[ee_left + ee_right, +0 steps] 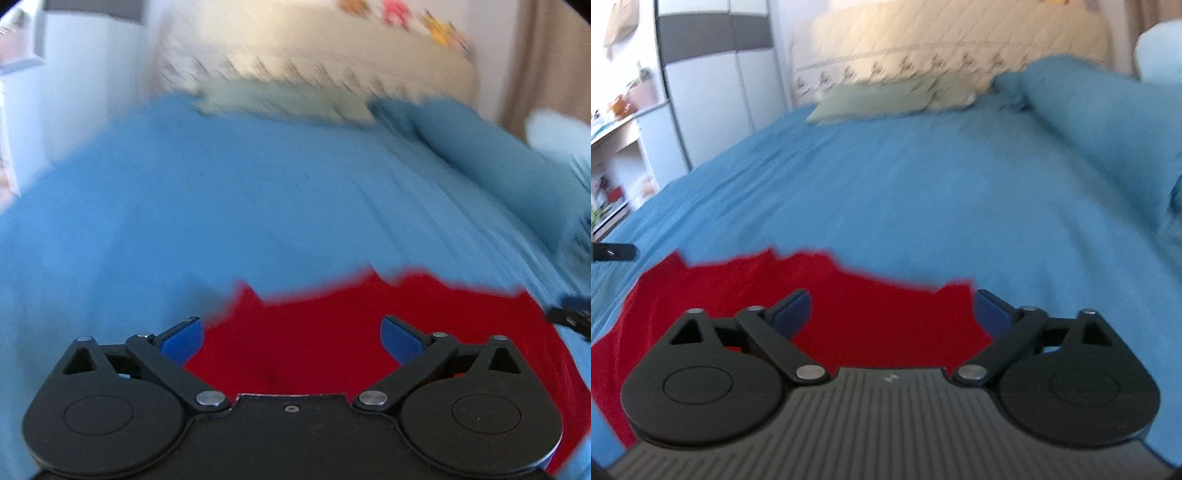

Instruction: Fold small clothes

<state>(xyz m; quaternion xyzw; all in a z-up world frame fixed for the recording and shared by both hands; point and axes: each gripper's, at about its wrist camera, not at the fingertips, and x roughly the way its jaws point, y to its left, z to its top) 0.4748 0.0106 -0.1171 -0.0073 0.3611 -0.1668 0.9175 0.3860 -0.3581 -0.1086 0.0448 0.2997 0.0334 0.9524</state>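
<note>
A small red garment (325,332) lies flat on the blue bedsheet (221,206), close under both cameras. My left gripper (291,332) hangs over the garment's left part with its blue pads spread wide and nothing pinched between them. In the right wrist view the same red garment (849,302) spreads to the left, and my right gripper (892,306) stands open above its right edge, nothing clamped. The tip of the right gripper (570,314) shows at the right edge of the left wrist view; the left gripper's tip (613,252) shows at the left edge of the right wrist view.
A pale green pillow (871,99) and a cream quilted headboard (942,40) sit at the far end of the bed. A blue pillow or rolled duvet (1089,103) runs along the right side. A wardrobe (713,74) and cluttered shelves (613,140) stand to the left.
</note>
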